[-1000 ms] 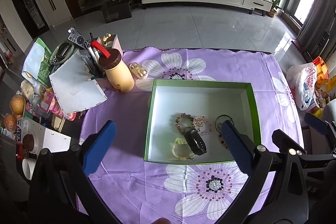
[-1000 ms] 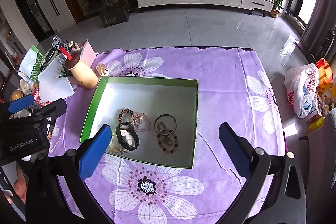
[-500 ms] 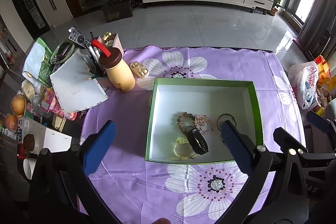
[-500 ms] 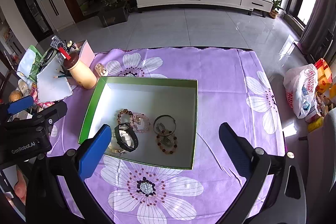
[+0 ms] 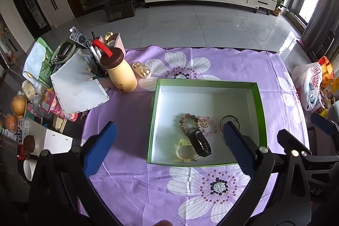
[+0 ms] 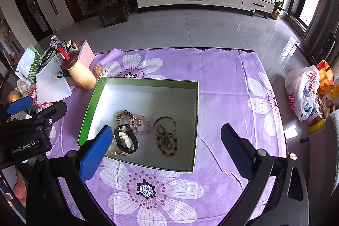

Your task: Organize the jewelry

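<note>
The jewelry all sits inside the green box [image 6: 196, 120] on the purple floral cloth [image 6: 222, 86] that covers the counter, gathered toward the near half of the white floor. You can pick out a brown bead bracelet [image 6: 124, 114] touching a pink bead bracelet [image 6: 141, 124], a black watch [image 6: 126, 139] lying over a pale yellow piece [image 5: 184, 148], a metal bangle [image 6: 164, 126], and a dark red bead bracelet [image 6: 167, 145] just in front of the bangle.

Over the last second very little has changed. Nothing in the box has shifted, and neither tool has taken anything. Both views have drifted back and up a touch, so the box sits slightly lower in the frame than it did.

Your left hand-held gripper [image 5: 168, 146] is spread wide and empty, hanging above the box's near-left part. Your right hand-held gripper [image 6: 164, 150] is equally spread and empty, over the box's near edge.

Judging from that, with every piece in the box and both tools released and easing away, the sorting looks finished or close to it. If anything is left, it is untangling the watch from the yellow piece beneath it, which would need a careful pinch on the strap alone.
</note>
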`<state>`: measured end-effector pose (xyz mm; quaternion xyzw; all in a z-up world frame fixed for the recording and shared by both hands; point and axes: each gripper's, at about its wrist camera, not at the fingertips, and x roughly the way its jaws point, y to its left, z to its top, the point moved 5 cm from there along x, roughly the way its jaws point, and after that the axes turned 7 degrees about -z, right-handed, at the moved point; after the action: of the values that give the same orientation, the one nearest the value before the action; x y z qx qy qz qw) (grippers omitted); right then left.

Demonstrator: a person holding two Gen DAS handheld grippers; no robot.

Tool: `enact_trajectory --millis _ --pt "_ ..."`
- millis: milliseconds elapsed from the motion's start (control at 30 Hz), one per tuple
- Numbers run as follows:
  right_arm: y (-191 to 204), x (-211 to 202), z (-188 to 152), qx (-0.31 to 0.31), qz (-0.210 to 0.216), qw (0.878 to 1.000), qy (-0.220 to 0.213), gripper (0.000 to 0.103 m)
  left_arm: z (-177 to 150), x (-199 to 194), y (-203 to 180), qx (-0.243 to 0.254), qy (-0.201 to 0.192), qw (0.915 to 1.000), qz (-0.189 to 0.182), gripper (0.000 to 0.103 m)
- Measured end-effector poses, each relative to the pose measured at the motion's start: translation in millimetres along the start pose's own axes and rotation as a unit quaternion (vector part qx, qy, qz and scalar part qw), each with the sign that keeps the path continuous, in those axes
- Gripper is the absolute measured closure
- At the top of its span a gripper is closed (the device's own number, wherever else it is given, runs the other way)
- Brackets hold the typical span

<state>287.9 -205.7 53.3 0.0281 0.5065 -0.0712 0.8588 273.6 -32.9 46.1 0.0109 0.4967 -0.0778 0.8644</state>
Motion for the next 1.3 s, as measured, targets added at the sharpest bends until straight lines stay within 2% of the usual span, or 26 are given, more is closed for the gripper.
enact_trajectory --millis 1000,1300 --pt "-6.8 9.5 -2.0 0.005 -0.01 1.0 0.005 0.001 -2.5 10.5 -3.1 -0.002 0.006 1.0 -0.007 0.002" --pt "-4.0 7.2 -0.8 0.003 -0.007 1.0 0.0 0.001 0.9 3.4 -5.1 0.003 -0.002 1.0 0.006 0.002"
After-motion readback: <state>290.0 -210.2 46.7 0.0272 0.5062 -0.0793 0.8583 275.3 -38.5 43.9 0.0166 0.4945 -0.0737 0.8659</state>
